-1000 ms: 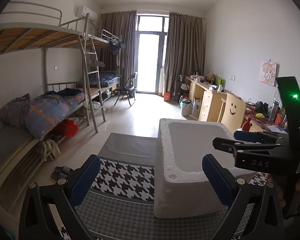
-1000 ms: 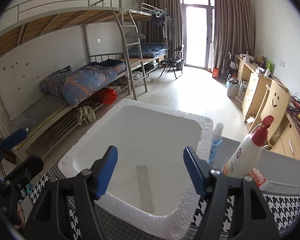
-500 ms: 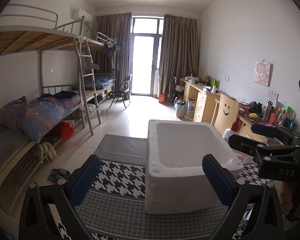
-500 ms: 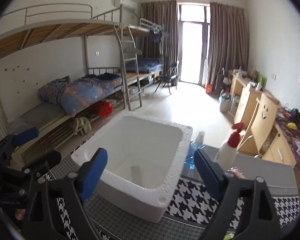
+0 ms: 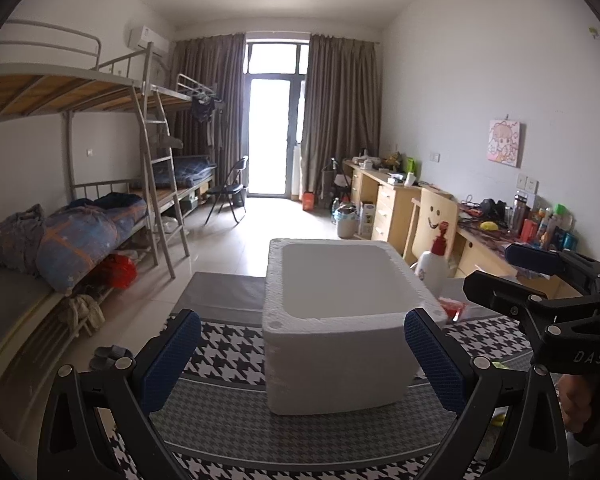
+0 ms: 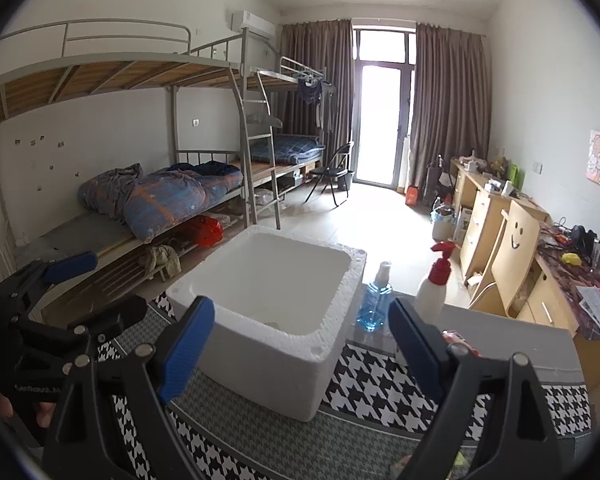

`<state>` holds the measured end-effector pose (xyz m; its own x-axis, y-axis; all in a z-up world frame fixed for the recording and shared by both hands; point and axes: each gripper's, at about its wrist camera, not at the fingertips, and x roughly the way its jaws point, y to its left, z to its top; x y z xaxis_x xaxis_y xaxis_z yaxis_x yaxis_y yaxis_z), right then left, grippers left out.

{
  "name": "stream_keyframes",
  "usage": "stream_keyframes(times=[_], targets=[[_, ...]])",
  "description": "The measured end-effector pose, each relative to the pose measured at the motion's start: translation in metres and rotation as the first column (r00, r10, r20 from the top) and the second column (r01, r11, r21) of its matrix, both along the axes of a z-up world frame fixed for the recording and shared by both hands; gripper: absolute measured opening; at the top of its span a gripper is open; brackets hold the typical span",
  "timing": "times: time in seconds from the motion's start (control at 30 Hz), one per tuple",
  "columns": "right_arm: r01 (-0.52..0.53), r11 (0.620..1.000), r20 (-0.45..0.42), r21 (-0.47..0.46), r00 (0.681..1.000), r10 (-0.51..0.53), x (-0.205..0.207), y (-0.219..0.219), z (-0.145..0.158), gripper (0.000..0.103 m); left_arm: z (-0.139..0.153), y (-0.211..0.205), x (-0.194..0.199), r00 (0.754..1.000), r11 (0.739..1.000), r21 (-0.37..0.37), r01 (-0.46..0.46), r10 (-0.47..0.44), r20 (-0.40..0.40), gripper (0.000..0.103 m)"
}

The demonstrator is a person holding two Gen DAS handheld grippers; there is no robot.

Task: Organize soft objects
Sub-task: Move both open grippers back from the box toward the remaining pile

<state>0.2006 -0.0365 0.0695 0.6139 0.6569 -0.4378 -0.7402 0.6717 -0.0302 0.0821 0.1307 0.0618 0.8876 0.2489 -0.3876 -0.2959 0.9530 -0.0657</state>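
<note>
one foam box (image 6: pixel 276 312), two bottles (image 6: pixel 434 284), two claws (image 6: pixel 300 344)

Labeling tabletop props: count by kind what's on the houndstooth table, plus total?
Foam box: 1
Spray bottles: 2, blue and white with red trigger
Red packet: 1
Total: 4 identifiable; small yellow-green bits near the edge can't be made out.
</note>
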Motion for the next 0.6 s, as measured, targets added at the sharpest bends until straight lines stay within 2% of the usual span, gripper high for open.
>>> stream_keyframes(times=[0.6], targets=[[0.072,0.995,-0.016,0.069,0.997,-0.071,-0.019,-0.054,-0.01,0.091,0.002,-0.033,-0.012,0.996,0.997,0.02,0.075,-0.076,0.042,0.102]])
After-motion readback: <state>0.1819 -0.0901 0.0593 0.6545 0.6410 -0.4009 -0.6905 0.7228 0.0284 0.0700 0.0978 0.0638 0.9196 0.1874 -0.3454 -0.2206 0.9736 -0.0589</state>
